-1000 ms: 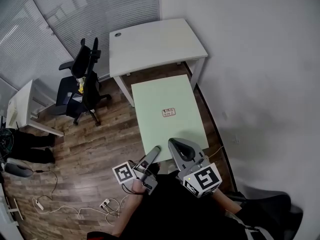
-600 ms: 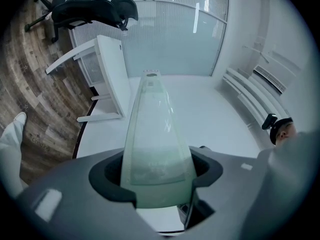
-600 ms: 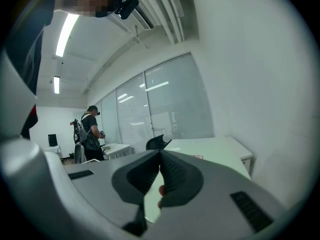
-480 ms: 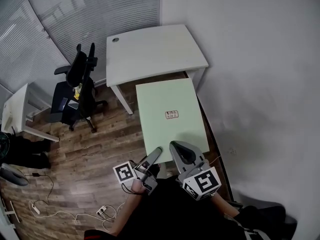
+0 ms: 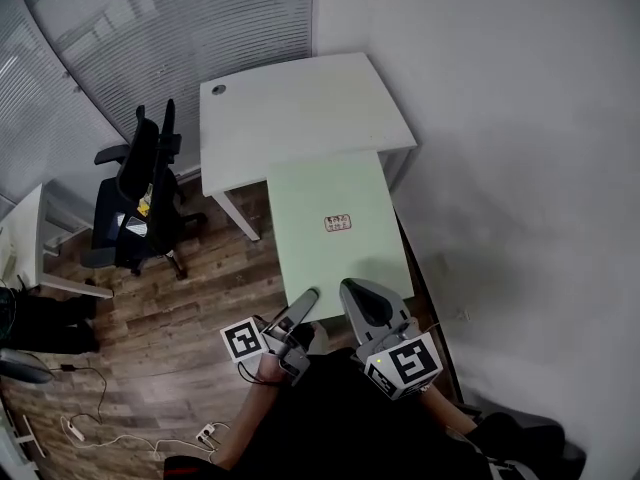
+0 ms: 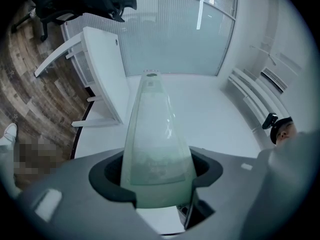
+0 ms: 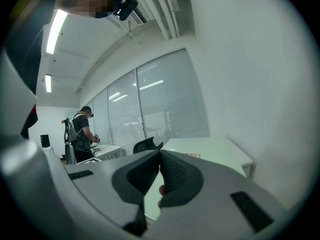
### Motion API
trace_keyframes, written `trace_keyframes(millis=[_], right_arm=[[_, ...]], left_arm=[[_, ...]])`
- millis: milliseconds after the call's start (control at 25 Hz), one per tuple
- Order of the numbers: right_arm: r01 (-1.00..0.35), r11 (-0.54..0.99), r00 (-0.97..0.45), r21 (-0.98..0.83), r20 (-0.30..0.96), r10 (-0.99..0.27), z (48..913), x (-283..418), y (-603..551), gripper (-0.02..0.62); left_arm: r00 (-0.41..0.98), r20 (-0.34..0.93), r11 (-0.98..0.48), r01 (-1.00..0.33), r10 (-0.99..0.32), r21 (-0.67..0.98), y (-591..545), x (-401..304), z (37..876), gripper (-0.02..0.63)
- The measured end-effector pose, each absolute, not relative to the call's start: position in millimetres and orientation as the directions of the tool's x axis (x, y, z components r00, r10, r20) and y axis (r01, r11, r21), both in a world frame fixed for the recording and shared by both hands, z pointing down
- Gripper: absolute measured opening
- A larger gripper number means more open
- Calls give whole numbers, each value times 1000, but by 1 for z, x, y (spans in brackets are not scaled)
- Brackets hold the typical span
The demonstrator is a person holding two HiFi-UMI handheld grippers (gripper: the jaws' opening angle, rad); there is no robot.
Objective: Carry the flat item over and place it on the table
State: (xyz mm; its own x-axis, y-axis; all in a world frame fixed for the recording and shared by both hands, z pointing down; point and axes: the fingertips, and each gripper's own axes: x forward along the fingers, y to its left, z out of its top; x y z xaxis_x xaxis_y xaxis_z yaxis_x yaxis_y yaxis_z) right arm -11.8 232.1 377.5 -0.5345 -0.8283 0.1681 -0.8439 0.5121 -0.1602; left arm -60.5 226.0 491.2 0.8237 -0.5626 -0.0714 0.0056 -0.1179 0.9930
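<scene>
Left gripper [image 5: 306, 302]: fingers clamped on the near edge of the board [image 5: 335, 218].
Board: pale green, held level, long axis pointing away toward the counter [image 5: 300, 103], far end at its front edge.
Right gripper [image 5: 362, 300]: fingers pinched narrow on the same edge.
Counter: white, bare, straight ahead.
Room: chair [image 5: 135, 183] left, wood floor [image 5: 180, 288], wall [image 5: 520, 168] right.

Wood floor [image 5: 190, 288], black chair [image 5: 135, 193], blinds [image 5: 190, 18]

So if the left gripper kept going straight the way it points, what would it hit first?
Likely the white table. The left gripper, tongs clamped on the green board, points along it at the table's near side; height is unclear.
</scene>
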Motion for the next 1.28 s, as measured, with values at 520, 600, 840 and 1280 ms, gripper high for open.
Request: trace_keyframes(millis=[520,600,840,1280], right_arm=[[-867,480,-497,-132,160,-853,374,-42,146,2],[-868,480,-496,-127,155,-855,372,-49,136,2],[-870,474,-491,-134,167,-855,376,-62,120,2],[-876,459,-481,-148,200,-854,384,-60,88,2]], left_arm=[[843,-86,-137,15,-532,990,129,-88,490,287],[841,-94,-145,18,-532,989,117,-94,488,287],[841,-89,-124,26,-533,992,99,-105,491,287],[843,-61,-81,21,-535,996,70,-106,502,287]])
